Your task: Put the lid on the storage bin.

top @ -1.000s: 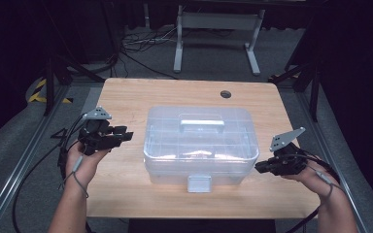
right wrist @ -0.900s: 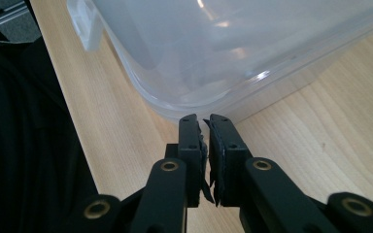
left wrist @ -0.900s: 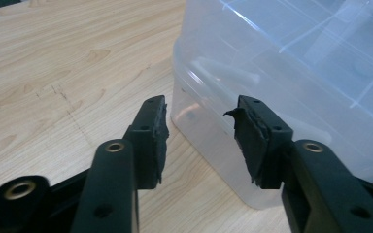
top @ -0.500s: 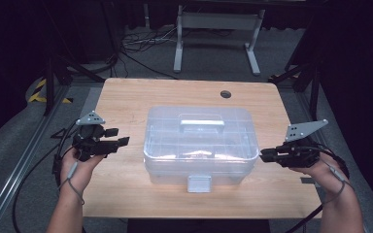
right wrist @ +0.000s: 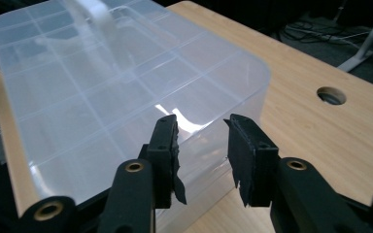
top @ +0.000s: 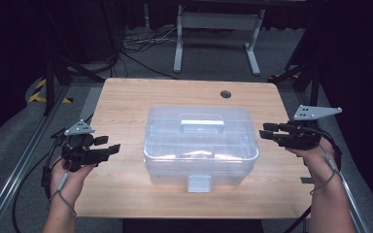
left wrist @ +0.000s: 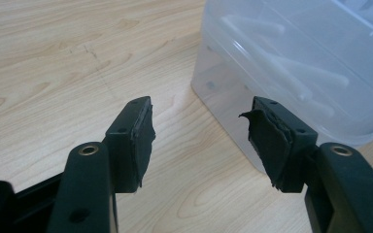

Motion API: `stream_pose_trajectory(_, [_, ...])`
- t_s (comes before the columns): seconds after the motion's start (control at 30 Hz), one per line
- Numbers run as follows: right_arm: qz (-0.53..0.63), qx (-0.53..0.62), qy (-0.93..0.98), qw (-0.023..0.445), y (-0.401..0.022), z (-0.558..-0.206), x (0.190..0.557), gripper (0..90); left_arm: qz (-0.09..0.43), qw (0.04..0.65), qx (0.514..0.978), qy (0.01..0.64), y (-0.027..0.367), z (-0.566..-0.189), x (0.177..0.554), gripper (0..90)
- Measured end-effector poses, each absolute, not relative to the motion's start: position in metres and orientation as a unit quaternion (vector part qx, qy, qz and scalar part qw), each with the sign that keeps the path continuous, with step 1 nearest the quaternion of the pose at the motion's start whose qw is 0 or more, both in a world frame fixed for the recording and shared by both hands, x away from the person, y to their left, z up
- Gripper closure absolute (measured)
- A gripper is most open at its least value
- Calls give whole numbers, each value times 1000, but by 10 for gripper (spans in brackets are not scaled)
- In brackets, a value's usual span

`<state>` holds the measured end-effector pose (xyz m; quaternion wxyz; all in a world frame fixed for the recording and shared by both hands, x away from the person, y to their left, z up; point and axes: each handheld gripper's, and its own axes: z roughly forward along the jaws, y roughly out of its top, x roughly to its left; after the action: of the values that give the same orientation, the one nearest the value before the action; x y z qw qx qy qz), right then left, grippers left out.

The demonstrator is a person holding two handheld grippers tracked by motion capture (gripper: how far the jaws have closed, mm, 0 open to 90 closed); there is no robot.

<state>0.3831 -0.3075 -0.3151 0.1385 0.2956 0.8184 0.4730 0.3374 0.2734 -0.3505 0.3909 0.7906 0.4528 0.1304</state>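
A clear plastic storage box with a handle on its lid and a front latch stands shut in the middle of the wooden table. My left gripper hovers to the left of the box, pointing at its side, and is open with nothing between its pads. My right gripper hangs off the box's right end, a little above table level. Its jaws have just been opening, and its view shows only the box's corner beyond the empty gap.
A round cable hole sits in the table's far right part. Bare wood lies on both sides of the box. Cables and a white stand are on the floor beyond the table's far edge.
Both grippers have drawn away from the box's sides and their jaws have spread. The left one moved left and nearer the person. The right one rose and shifted right.
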Motion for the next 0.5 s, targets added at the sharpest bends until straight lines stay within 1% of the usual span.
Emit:
stream_pose_trajectory(0.03, [475,299,814,148,-307,-315,385,591,131,390,790,454,274,-351,336,424])
stream_pose_trajectory(0.07, [481,303,808,153,-306,-316,388,540,132,391,789,455,274,-351,335,424])
stream_pose_trajectory(0.1, [481,303,808,153,-306,-316,388,540,132,391,789,455,274,-351,335,424])
stream_pose_trajectory(0.2, [483,307,803,169,-307,-320,393,486,131,390,791,453,273,-352,335,422])
stream_pose_trajectory(0.23, [481,313,800,175,-309,-323,397,452,131,389,792,452,273,-352,335,421])
stream_pose_trajectory(0.3, [480,317,798,180,-311,-324,398,442,132,387,794,449,272,-354,336,419])
stream_pose_trajectory(0.33, [477,329,792,193,-315,-328,401,420,131,386,795,450,271,-355,336,413])
stream_pose_trajectory(0.37, [477,333,789,196,-317,-329,402,400,131,385,795,450,271,-356,337,411])
stream_pose_trajectory(0.5, [465,350,786,210,-323,-336,406,384,131,387,796,447,270,-356,338,411])
